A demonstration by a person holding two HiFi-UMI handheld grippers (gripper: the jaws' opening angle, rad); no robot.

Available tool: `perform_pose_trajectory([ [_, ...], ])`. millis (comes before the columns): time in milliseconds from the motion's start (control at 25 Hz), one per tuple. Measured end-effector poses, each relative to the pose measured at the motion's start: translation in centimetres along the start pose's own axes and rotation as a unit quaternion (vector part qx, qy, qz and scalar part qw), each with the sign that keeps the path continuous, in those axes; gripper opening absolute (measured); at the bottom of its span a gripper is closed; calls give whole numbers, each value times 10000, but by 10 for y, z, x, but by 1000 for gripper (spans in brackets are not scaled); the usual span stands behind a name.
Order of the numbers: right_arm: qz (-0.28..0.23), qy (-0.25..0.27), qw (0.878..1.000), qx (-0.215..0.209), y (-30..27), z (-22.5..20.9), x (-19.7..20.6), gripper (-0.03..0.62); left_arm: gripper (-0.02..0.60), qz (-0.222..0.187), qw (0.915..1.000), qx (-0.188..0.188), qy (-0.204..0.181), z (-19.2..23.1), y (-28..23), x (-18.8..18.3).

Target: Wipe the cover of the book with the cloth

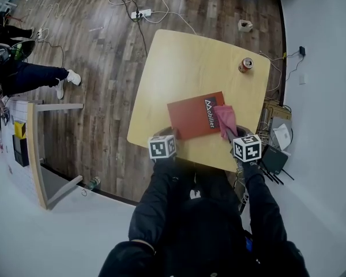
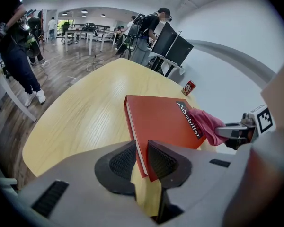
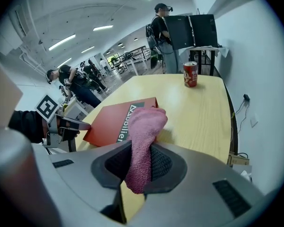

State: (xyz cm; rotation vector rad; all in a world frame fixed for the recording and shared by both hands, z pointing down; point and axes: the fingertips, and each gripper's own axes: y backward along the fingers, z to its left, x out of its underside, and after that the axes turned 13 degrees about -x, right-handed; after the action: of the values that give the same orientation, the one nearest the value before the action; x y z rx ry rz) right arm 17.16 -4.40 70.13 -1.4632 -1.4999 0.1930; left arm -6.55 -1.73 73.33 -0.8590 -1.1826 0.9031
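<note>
Head view shows the book (image 1: 195, 115) lying flat near the front edge of the bench (image 1: 190, 56). Its near corner is pinched by the left tool (image 2: 142, 161). The right tool (image 3: 138, 163) pinches the cloth (image 3: 146, 122), whose free end rests on the cover's right side. The book looks stiff, fairly light and apt to slide, so the corner hold suits it. The cloth is soft and limp, best held bunched.

A pale wooden table (image 1: 190, 62) with rounded corners fills the upper middle of the head view, standing on a dark plank floor (image 1: 98, 68). Two things lie directly on it. A closed red book (image 1: 193, 117) rests flat, cover up and turned slightly askew, close to the table's lower edge. Its lower left corner probably reaches that edge, though the spot is covered from above. A red can (image 1: 245, 64) stands upright near the table's upper right corner, well apart from the book.
</note>
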Motion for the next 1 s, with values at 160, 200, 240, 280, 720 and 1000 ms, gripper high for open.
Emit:
perform_pose_trajectory([
  [160, -441, 211, 9988, -20, 27, 24, -36, 83, 121, -261, 9996, -98, -55, 2, 21, -12],
  [200, -575, 264, 9980, -15, 36, 31, -47, 83, 123, -404, 9991, -92, 4, 0, 31, -20],
  [240, -707, 337, 9969, -8, 45, 40, -59, 83, 123, -573, 9983, -74, 54, -2, 42, -28],
  [280, -839, 429, 9956, -4, 54, 49, -71, 83, 123, -762, 9971, -42, 78, -7, 56, -39],
  [720, -2238, 1306, 9659, -18, 142, 159, -162, 83, 35, -2844, 9543, 780, -491, -95, 210, -133],
  [1000, -2875, 1717, 9423, -62, 184, 205, -203, 80, 34, -3571, 9257, 982, -773, -127, 276, -170],
])
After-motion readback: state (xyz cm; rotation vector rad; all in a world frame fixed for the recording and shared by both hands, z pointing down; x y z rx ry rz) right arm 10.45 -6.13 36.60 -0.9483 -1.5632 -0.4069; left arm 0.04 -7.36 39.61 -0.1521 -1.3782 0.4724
